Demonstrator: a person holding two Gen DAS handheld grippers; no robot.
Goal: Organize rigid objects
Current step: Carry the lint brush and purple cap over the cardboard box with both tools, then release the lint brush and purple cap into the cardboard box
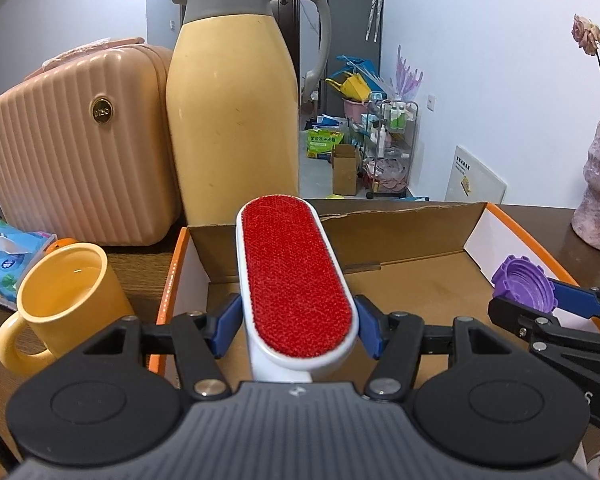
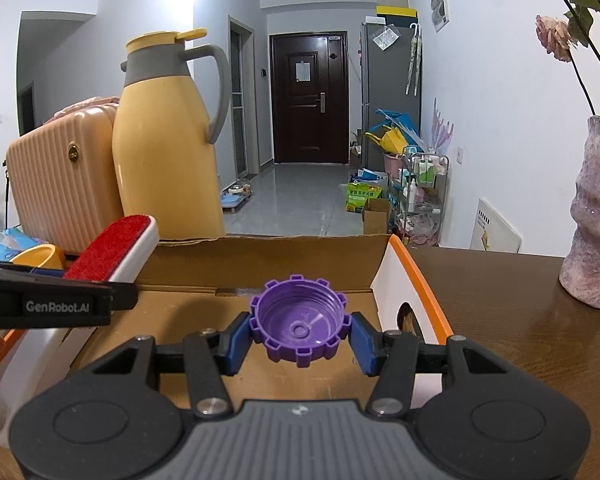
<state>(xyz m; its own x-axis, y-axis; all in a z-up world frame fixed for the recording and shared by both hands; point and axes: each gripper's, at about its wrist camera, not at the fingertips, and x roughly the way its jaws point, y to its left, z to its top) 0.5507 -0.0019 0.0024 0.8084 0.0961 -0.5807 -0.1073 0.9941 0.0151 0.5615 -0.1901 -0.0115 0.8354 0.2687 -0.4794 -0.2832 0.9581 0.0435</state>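
Dark wooden table (image 2: pixel 500 320) facing a hallway; an open cardboard box (image 1: pixel 400 236) sits at its middle. Left gripper (image 1: pixel 296 316) clamps a red-faced lint brush (image 1: pixel 296 276) over the box's left side; right gripper (image 2: pixel 298 334) clamps a purple cap (image 2: pixel 298 322) over its right side. Judged step: depositing. Next: lower, then release. Box floor bare; thermos (image 1: pixel 232 120) and mug (image 1: pixel 64 296) crowd the left edge.

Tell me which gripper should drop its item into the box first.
Probably the right. Its gripper holds the small purple cap over bare box floor. The left gripper holds the long lint brush, which needs more room.
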